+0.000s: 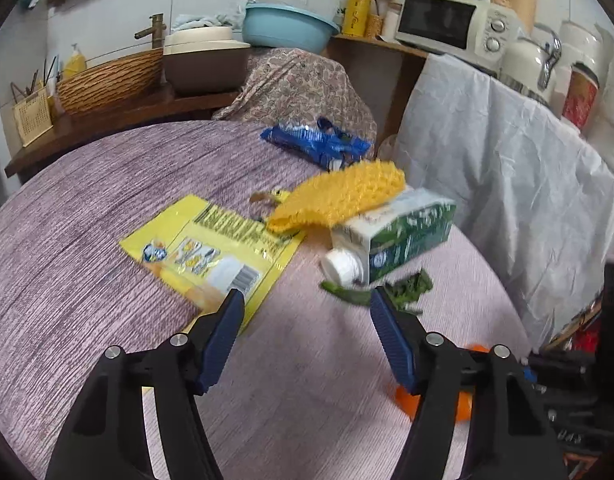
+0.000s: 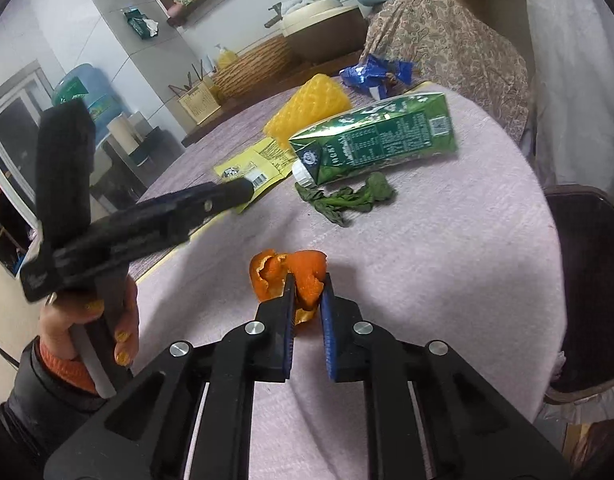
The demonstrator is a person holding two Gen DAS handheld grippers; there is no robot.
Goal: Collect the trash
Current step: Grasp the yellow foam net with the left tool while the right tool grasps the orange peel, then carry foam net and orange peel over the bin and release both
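Trash lies on a round table with a pink-purple cloth (image 1: 87, 240): a flat yellow wrapper (image 1: 211, 248), a yellow foam net (image 1: 339, 196), a green milk carton (image 1: 399, 236) on its side, a wilted green leaf (image 1: 403, 290) and a blue wrapper (image 1: 319, 144). My left gripper (image 1: 305, 296) is open and empty, just short of the yellow wrapper and the carton. My right gripper (image 2: 307, 280) is shut on an orange peel (image 2: 303, 272) at the near table edge. The carton (image 2: 375, 140), leaf (image 2: 347, 200) and left gripper (image 2: 243, 190) show in the right wrist view.
A dark bin (image 2: 587, 288) stands beside the table at the right. A chair draped in patterned cloth (image 1: 303, 84) is behind the table. A white-covered counter (image 1: 507, 168) holds a microwave (image 1: 455, 24) and a kettle. A wooden shelf (image 1: 119, 112) carries a basket and basins.
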